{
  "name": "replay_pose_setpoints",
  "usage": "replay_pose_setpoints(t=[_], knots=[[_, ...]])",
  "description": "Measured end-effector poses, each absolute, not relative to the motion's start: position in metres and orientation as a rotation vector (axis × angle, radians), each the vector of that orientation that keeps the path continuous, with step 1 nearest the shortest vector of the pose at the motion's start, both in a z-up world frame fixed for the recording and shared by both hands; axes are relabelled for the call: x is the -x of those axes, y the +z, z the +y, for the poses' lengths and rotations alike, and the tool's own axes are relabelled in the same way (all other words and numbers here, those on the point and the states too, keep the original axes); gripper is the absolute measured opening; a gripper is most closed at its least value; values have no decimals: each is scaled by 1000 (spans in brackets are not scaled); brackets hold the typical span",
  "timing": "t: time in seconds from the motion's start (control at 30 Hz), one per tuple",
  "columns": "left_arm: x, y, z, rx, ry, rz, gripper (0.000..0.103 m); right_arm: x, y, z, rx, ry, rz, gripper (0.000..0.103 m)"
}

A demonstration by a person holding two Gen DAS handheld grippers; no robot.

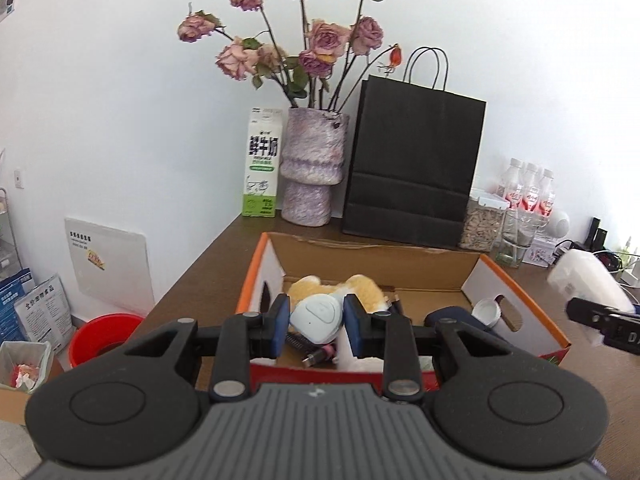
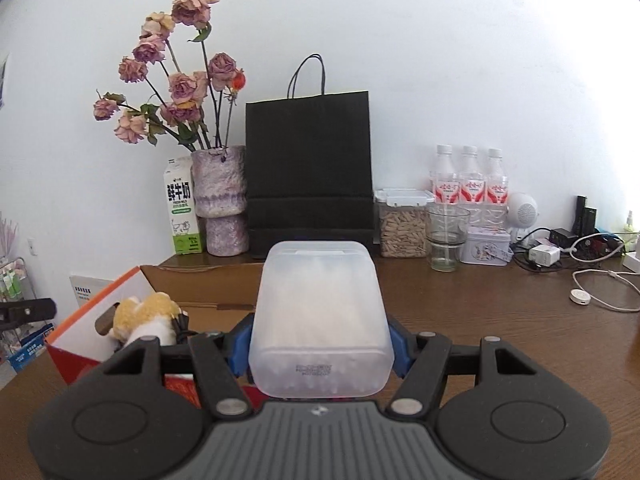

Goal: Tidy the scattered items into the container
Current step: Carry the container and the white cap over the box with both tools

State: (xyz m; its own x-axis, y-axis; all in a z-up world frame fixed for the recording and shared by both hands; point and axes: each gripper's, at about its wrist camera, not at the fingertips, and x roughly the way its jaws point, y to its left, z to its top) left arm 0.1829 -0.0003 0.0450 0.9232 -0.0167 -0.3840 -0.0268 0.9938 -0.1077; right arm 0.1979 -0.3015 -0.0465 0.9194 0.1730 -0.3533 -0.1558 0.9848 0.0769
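An open cardboard box (image 1: 372, 258) with orange and red edges sits on the brown table. Inside lie a yellow plush toy (image 1: 360, 286), a pale blue rounded device (image 1: 318, 316), a white cap (image 1: 486, 312) and small dark items. My left gripper (image 1: 316, 322) is open above the box, its blue pads on either side of the pale blue device without touching it. My right gripper (image 2: 318, 346) is shut on a translucent white plastic box (image 2: 320, 320), held above the table right of the cardboard box (image 2: 96, 308); it also shows in the left wrist view (image 1: 588, 280).
Along the wall stand a milk carton (image 1: 260, 164), a purple vase of dried roses (image 1: 312, 168), a black paper bag (image 1: 412, 164), a jar of seeds (image 2: 402, 226), a glass (image 2: 446, 238), three bottles (image 2: 468, 184), a tin and cables (image 2: 592, 280). A red bucket (image 1: 104, 334) stands on the floor at left.
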Motion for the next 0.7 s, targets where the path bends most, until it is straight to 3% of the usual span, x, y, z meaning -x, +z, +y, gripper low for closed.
replay_pose_setpoints(t=[0.27,0.7], knots=[[-240,50,-37,98,-29,406,30,-247,-41,-267,-61,195,366,63],[-297,12,-49,105,55,483,30,-284,-77,-262,-60,195,449,63]])
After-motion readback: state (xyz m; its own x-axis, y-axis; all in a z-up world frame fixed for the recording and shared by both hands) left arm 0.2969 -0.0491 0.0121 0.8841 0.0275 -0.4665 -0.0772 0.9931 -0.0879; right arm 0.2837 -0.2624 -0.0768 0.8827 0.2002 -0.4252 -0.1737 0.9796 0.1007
